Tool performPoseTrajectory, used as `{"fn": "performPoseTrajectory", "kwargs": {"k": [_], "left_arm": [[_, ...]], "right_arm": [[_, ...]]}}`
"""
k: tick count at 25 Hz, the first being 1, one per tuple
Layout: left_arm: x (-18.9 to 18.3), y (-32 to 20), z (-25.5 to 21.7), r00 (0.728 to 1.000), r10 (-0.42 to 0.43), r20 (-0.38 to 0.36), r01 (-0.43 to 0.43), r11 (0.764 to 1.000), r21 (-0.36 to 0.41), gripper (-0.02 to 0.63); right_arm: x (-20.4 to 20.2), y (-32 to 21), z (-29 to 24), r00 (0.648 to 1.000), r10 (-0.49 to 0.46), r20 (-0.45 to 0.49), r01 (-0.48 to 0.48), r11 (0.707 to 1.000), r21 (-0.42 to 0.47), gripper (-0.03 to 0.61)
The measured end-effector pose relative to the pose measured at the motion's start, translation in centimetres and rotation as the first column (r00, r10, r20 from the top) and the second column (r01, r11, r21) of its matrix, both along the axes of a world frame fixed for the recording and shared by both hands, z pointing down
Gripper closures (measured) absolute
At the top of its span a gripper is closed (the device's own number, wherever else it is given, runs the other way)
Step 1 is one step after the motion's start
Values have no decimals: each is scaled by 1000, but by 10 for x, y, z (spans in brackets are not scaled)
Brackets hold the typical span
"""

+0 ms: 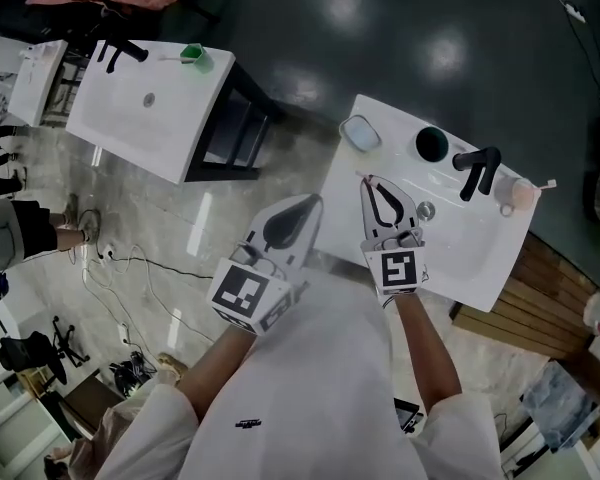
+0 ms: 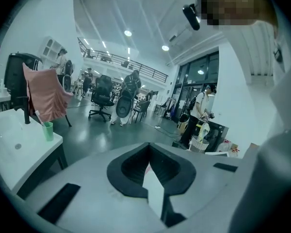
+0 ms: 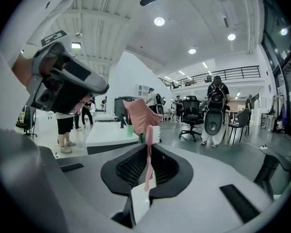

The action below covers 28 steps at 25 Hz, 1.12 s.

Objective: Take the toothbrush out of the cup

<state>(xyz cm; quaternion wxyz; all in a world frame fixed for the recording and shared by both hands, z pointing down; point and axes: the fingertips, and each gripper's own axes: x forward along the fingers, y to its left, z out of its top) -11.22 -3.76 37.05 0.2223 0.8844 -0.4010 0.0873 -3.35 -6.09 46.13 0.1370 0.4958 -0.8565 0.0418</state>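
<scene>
A pink toothbrush [image 3: 149,155] stands upright between the jaws of my right gripper [image 3: 148,168], which is shut on its handle; the white bristles stick out above the fingertips. In the head view the right gripper [image 1: 365,184] hangs over the white sink counter [image 1: 375,118], with the toothbrush's tip [image 1: 361,178] at its fingertips. A dark green cup [image 1: 432,145] stands on the counter beyond it, apart from the gripper. My left gripper [image 1: 306,204] is raised left of the counter, jaws together with nothing between them [image 2: 148,165].
A black faucet [image 1: 477,169], a pale blue cup [image 1: 360,133] and a pinkish cup [image 1: 523,193] are on the same counter. A second sink [image 1: 150,108] with a green cup [image 1: 193,54] stands at upper left. People and office chairs [image 2: 101,97] fill the hall behind.
</scene>
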Motion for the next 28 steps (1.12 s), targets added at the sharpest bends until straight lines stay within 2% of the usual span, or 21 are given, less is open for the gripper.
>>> {"fn": "performPoseTrajectory", "kwargs": {"k": [7, 15, 21, 28], "left_arm": [[-3, 8, 6, 1000, -2, 0, 2, 1000, -13, 611], [-7, 7, 7, 1000, -14, -3, 14, 1000, -19, 611], [-4, 6, 9, 1000, -7, -10, 6, 1000, -22, 611], [-7, 4, 11, 1000, -11, -6, 11, 1000, -27, 611]], "right_arm": [[-16, -8, 24, 1000, -1, 15, 1, 1000, 2, 558], [-28, 14, 51, 999, -35, -41, 33, 999, -39, 558], [-41, 36, 66, 992, -99, -80, 93, 992, -86, 558], [-40, 46, 94, 979, -112, -171, 87, 985, -149, 558]]}}
